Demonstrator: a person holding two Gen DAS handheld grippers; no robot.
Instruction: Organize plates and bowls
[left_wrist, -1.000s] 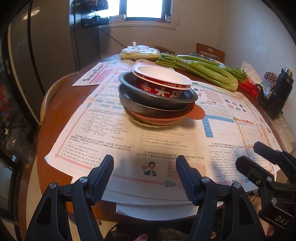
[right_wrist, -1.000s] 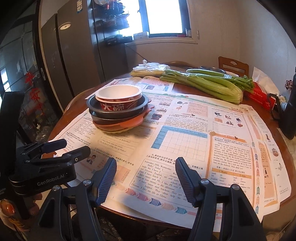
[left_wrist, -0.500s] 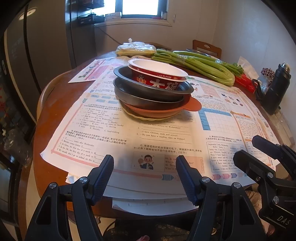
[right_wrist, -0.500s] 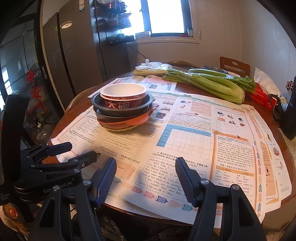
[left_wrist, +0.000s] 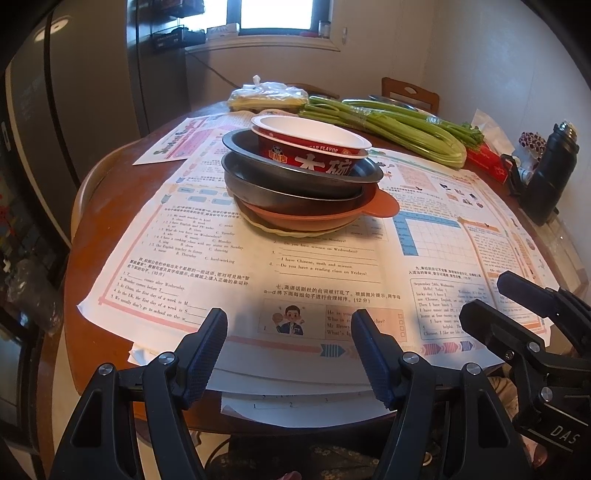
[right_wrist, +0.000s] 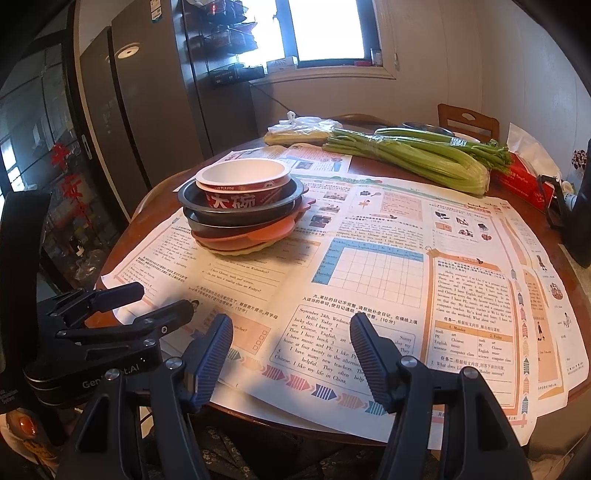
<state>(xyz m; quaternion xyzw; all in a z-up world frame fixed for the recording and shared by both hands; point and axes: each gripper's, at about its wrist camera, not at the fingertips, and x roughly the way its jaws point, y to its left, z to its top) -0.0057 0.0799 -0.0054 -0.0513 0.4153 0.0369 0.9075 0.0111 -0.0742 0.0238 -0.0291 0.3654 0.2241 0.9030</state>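
Note:
A stack of dishes stands on a paper-covered round table. On top is a red and white paper bowl (left_wrist: 314, 146) (right_wrist: 243, 184). It sits in two dark metal pans (left_wrist: 291, 181) (right_wrist: 236, 214), over an orange plate (left_wrist: 380, 205) (right_wrist: 258, 236) and a pale yellow plate (left_wrist: 291, 232) at the bottom. My left gripper (left_wrist: 290, 334) is open and empty over the table's near edge, well short of the stack; it also shows in the right wrist view (right_wrist: 162, 302). My right gripper (right_wrist: 291, 334) is open and empty, to the right of the stack; it also shows in the left wrist view (left_wrist: 484, 295).
Printed worksheets (right_wrist: 388, 266) cover the table. Celery bunches (right_wrist: 413, 158) and a plastic bag (left_wrist: 267, 94) lie at the far side. A black flask (left_wrist: 550, 173) and a red tissue pack (right_wrist: 521, 182) stand at the right. Dark cabinets (right_wrist: 147, 92) rise at the left, a chair (right_wrist: 467, 122) behind.
Both grippers have drifted slightly nearer to the stack, which looks a bit larger. The jaws stay open. The dishes have not moved.

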